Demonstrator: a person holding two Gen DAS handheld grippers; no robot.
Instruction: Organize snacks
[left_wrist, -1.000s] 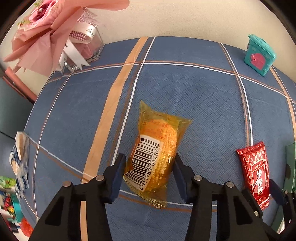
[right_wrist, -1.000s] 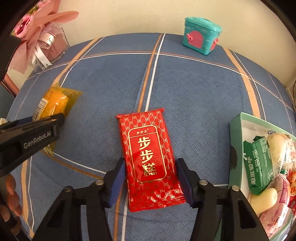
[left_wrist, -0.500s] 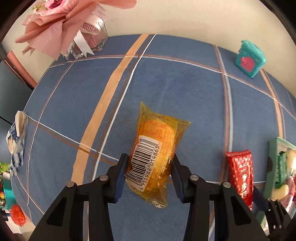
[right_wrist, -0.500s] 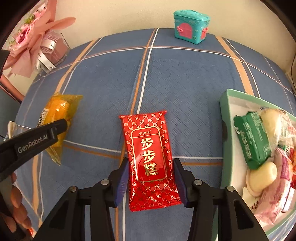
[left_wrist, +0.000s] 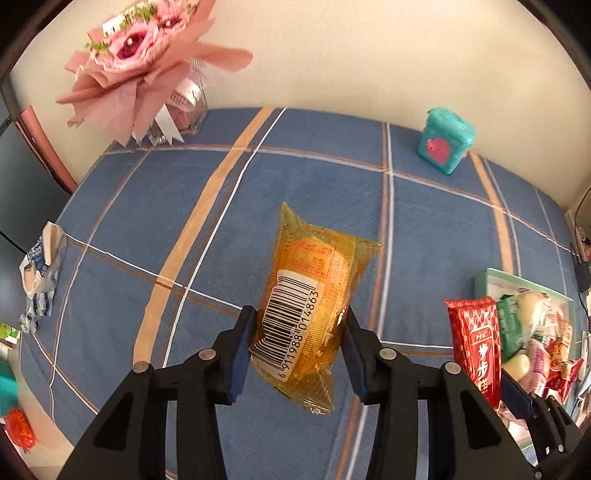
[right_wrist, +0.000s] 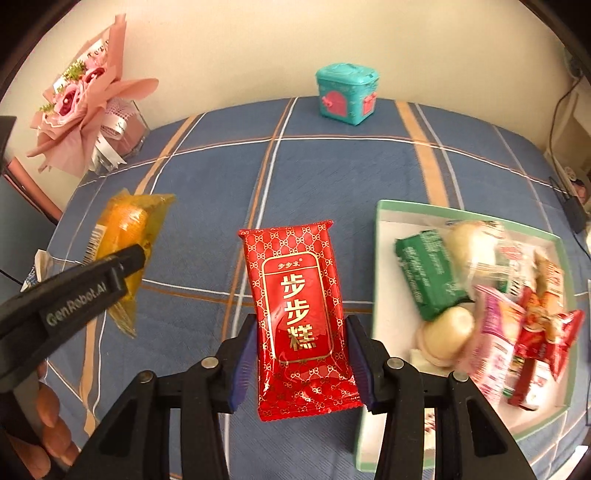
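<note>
My left gripper (left_wrist: 300, 332) is shut on a yellow-orange snack packet with a barcode (left_wrist: 314, 291) and holds it lifted above the blue plaid tablecloth (left_wrist: 184, 206). My right gripper (right_wrist: 301, 350) is shut on a red snack packet with gold Chinese characters (right_wrist: 295, 306), also lifted off the cloth. The red packet shows at the right of the left wrist view (left_wrist: 476, 343). The yellow packet (right_wrist: 125, 229) and the left gripper's finger (right_wrist: 74, 291) show at the left of the right wrist view. A green-rimmed tray (right_wrist: 380, 236) at the right holds several snacks.
A teal toy chest (right_wrist: 347, 94) stands at the table's far edge. A pink flower bouquet in a glass vase (left_wrist: 147, 74) stands at the far left corner. A crumpled blue-white wrapper (left_wrist: 38, 273) lies at the left edge. A wall runs behind the table.
Both grippers closed on their packets and lifted them off the cloth. Both views have risen and pulled back, so more of the tray and the wall shows.
</note>
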